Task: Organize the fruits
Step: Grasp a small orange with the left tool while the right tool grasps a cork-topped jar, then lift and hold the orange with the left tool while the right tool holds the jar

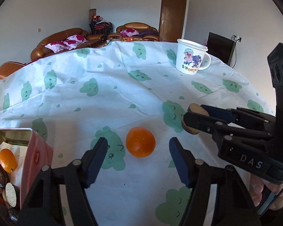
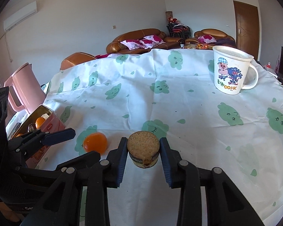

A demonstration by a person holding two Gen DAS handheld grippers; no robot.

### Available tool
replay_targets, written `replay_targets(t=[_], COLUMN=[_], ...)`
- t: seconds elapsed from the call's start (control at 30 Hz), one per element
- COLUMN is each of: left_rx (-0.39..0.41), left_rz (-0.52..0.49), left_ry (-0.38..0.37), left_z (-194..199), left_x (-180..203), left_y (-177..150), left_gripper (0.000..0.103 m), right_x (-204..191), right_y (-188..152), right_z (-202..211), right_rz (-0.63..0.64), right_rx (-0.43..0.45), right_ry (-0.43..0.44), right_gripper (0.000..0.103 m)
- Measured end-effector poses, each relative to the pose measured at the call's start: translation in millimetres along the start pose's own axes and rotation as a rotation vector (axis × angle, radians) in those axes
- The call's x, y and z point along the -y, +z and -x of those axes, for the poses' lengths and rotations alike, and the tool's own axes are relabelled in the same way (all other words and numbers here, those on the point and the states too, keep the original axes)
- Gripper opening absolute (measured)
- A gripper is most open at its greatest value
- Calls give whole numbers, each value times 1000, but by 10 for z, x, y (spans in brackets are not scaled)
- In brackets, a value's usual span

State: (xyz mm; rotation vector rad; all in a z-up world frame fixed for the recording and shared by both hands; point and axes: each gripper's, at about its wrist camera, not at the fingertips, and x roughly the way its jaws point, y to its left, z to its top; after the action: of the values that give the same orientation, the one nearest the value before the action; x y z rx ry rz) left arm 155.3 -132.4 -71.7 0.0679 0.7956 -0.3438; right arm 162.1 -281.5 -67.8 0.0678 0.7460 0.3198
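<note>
While my right gripper clamps one round cake, my left gripper gapes around one orange; the tin left of it holds two more.

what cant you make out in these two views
- Tin contents: left wrist view, cut off by the frame edge; right wrist view, hidden behind the left gripper.
- Cake label: too small, partly dark.
- Mug inside: hidden by its wall.
- Kettle base: behind the tin.

A round orange lies loose on the tablecloth. Another orange sits inside the open pink tin.
</note>
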Motion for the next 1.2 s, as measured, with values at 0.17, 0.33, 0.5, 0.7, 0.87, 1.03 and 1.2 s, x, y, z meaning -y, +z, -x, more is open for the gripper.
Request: replay_targets(t=[0.17, 0.33, 0.5, 0.7, 0.87, 1.03, 1.2], left_rx=[-37, -94, -45, 35, 96, 147, 183], left_rz=[-19, 25, 39, 27, 33, 45, 49], left_ry=[-16, -52, -54, -25, -8, -4, 7], left_z=[-101, -217, -122, 37, 150, 242, 309], left_x=[67, -10, -32, -17, -42, -66, -75], left_y=[20, 25, 22, 22, 15, 5, -12], left_gripper=[61, 36, 35, 35, 35, 35, 35], right_x=[28, 28, 14, -47, -65, -65, -82], right_y=[-1, -5, -13, -19, -24, -27, -36], right_z=[6, 21, 76, 155, 206, 248, 281], right_rz=[-15, -11, 0, 34, 44, 49, 57], right_rx=[4, 10, 38, 80, 109, 135, 153], right_ry=[6, 17, 41, 50, 54, 59, 57], right_gripper=[36, 36, 36, 36, 36, 36, 36])
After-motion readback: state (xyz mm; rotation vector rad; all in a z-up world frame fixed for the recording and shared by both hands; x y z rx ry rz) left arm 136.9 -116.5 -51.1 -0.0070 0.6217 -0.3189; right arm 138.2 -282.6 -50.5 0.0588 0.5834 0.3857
